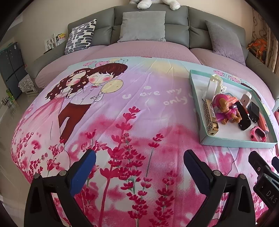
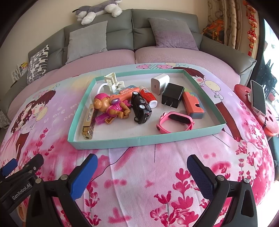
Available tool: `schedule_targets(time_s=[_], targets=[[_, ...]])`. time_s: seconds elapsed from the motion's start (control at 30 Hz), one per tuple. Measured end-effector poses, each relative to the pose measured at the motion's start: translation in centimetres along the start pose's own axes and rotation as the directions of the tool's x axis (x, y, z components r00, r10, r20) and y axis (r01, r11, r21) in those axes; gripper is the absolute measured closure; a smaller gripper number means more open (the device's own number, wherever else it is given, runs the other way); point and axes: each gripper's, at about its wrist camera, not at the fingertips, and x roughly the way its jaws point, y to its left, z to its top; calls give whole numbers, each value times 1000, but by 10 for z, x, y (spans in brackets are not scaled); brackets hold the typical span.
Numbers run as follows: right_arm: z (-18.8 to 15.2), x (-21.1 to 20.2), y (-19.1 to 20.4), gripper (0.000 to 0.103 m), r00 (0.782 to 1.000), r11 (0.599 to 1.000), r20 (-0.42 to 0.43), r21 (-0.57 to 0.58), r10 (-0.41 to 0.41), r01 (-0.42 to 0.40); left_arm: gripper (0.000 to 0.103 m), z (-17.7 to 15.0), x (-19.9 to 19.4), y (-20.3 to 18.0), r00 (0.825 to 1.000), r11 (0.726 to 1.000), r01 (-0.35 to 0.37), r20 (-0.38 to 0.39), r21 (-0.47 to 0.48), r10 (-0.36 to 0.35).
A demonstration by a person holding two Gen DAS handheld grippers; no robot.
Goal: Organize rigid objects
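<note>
A shallow teal tray (image 2: pixel 139 142) lies on the pink flowered blanket; it also shows at the right of the left wrist view (image 1: pixel 232 140). In it lie a pink toy dog (image 2: pixel 111 108), a gold harmonica (image 2: pixel 89 124), a black toy car (image 2: pixel 140 108), a pink watch (image 2: pixel 176 122), a black charger (image 2: pixel 172 97), a white charger (image 2: pixel 159 83), an orange case (image 2: pixel 193 104), a red-and-white tube (image 2: pixel 149 96) and a white clip (image 2: pixel 113 83). My right gripper (image 2: pixel 142 163) is open and empty, just in front of the tray. My left gripper (image 1: pixel 139 159) is open and empty over bare blanket, left of the tray.
A grey sofa back (image 2: pixel 132 29) with cushions runs behind the bed. A plush husky (image 2: pixel 99 10) lies on top of it. A phone on a red stand (image 2: pixel 258 99) is at the right edge. A dark cabinet (image 1: pixel 10 68) stands at the far left.
</note>
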Motion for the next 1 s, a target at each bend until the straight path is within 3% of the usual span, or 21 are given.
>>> schedule_targets(time_s=[1.0], targets=[[0,-1,-1,0,1000,1000,1,-4,-8,8,3,-1,-4,-4,999,999,-37,12,9,37]])
